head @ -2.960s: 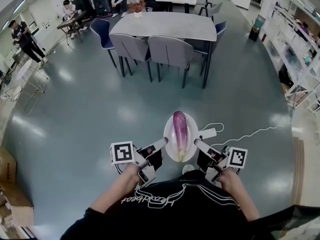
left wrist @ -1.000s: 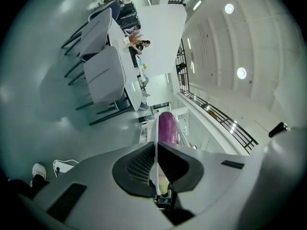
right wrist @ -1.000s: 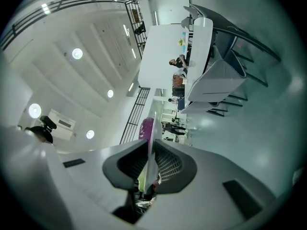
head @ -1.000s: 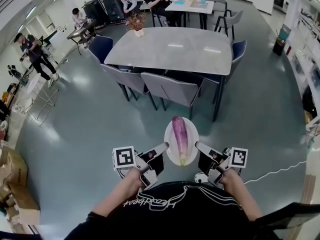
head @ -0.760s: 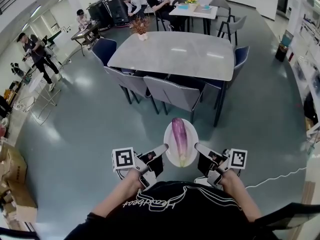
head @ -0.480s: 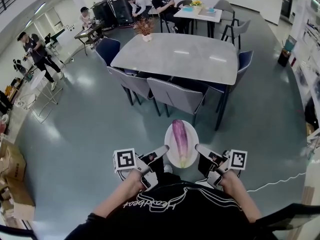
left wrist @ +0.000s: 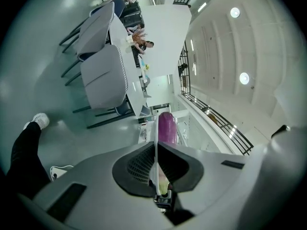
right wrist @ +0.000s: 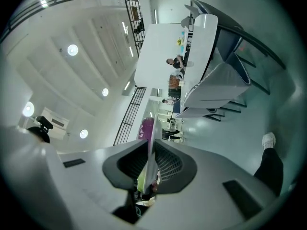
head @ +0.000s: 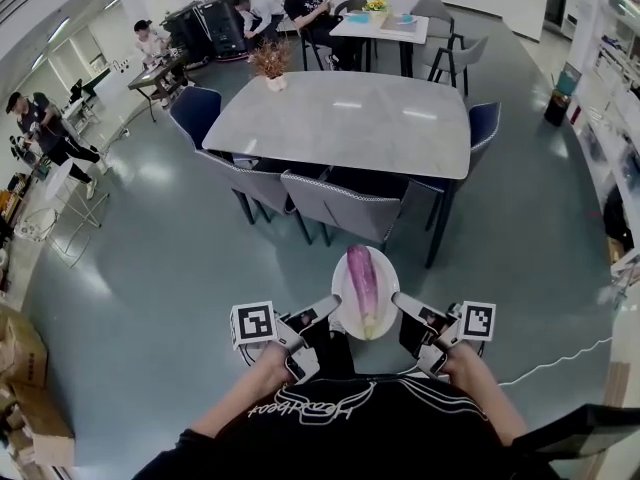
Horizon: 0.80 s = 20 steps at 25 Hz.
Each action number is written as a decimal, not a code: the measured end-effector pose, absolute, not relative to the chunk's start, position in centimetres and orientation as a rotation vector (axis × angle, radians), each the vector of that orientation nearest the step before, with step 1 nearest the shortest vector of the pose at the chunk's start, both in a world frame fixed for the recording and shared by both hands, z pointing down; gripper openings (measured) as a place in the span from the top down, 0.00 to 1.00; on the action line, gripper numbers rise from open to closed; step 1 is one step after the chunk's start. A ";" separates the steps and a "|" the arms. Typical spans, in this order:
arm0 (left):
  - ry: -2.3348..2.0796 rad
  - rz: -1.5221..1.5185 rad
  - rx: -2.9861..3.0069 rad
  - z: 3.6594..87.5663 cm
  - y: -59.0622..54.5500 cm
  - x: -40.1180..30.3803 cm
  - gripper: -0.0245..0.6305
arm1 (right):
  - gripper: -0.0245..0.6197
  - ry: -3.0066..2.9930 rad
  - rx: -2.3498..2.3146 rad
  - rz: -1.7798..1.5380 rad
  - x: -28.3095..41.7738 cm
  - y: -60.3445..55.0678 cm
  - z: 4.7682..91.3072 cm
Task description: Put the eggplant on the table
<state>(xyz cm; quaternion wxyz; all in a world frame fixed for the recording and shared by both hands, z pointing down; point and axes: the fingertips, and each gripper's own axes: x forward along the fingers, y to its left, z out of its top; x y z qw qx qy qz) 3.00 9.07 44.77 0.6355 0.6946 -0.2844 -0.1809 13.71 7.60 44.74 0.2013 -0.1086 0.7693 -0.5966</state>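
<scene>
Table (head: 340, 123) looms nearer now as you walk the plate (head: 389, 278) toward it, left gripper (head: 333, 303) and right gripper (head: 396, 299) each clamped on its rim, eggplant (head: 361, 283) lying lengthwise on it, chairs (head: 335, 203) yet between you and the drop-off.

plate (head: 389, 282) with eggplant (head: 361, 283) carried closer to table (head: 340, 123), chairs (head: 338, 205) nearer
</scene>
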 end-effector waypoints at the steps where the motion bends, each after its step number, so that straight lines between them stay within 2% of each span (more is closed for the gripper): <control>1: -0.655 -0.400 1.573 45.4 7.9 2.6 0.93 | 0.89 2.140 -0.314 -1.671 13.5 6.5 45.0; 20: -0.590 -0.320 1.529 47.1 -20.1 -8.0 0.93 | 0.89 2.056 -0.511 -1.658 3.2 -20.5 46.2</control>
